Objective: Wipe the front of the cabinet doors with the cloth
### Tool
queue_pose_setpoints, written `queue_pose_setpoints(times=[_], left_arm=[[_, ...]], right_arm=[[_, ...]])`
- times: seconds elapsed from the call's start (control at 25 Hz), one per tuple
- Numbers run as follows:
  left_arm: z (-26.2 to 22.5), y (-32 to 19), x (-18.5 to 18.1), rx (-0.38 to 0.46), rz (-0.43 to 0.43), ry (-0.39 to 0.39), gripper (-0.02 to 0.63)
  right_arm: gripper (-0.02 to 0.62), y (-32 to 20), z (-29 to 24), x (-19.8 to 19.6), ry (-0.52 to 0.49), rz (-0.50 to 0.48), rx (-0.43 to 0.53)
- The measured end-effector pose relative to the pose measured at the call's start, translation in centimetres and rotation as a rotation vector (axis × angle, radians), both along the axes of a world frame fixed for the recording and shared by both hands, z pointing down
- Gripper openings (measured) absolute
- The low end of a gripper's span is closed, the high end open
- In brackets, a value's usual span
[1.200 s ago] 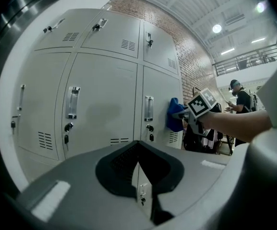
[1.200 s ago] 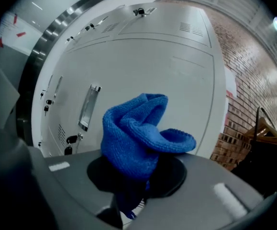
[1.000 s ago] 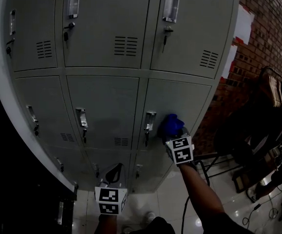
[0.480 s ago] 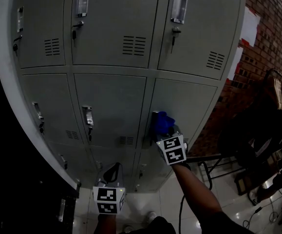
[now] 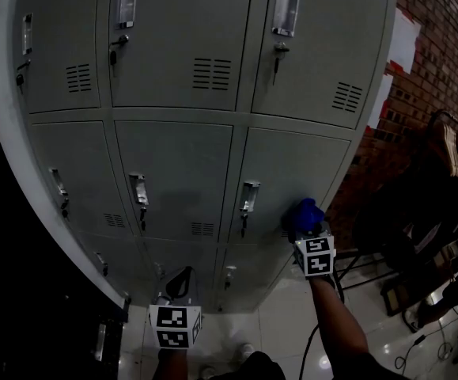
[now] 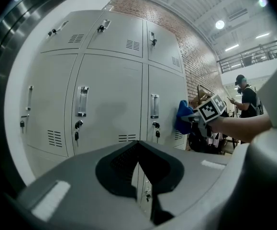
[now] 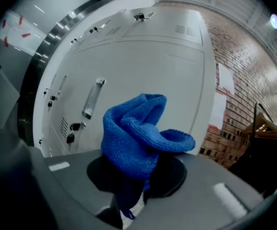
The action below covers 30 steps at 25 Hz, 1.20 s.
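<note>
Closed grey lockers (image 5: 173,172), brick wall (image 5: 442,46), right tongs (image 7: 127,200) gripping blue cloth (image 7: 133,133), left tongs (image 6: 138,145) pinched together

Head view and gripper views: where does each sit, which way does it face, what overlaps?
Head view: on the head, facing steeply down the grey lockers; shows left gripper, right gripper, right forearm.
Left gripper view: on the left gripper, facing the locker doors along its shut, empty jaws; right forearm shows at right.
Right gripper view: on the right gripper, facing the lockers past the blue cloth it clamps.
Shared: head and left gripper views both show the cloth by a right-column door.
</note>
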<state>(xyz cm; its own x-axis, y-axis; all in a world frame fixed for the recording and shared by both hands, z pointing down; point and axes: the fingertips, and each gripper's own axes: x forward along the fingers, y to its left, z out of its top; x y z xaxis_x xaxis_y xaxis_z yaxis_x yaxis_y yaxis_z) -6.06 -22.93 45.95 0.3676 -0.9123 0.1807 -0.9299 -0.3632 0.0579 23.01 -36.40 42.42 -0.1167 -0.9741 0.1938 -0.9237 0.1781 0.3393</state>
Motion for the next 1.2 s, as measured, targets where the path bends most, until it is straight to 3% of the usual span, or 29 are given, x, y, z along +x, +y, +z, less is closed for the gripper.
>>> queue_pose_setpoints(times=[0.2,0.44,0.76,1.2], left_arm=[[0.1,-0.3,0.4,-0.005,0.005,-0.004,0.014],[0.3,-0.5,1.3,-0.007,0.022,-0.012,0.014],[0.0,-0.7,2.1,-0.002,0.034,-0.014,0.014],[-0.6,-0.4,2.1,0.015,0.034,-0.001,0.014]], right_arm=[[0.084,-0.3,2.9,4.9,0.011,0.108,-0.072],[0.084,-1.2,3.9,4.9,0.013,0.128,-0.101],[0.086,-1.6,2.4,-2.5,-0.066,0.007,-0.075],[0.086,-1.8,1.7,-12.4,-0.020,-0.203,-0.093]])
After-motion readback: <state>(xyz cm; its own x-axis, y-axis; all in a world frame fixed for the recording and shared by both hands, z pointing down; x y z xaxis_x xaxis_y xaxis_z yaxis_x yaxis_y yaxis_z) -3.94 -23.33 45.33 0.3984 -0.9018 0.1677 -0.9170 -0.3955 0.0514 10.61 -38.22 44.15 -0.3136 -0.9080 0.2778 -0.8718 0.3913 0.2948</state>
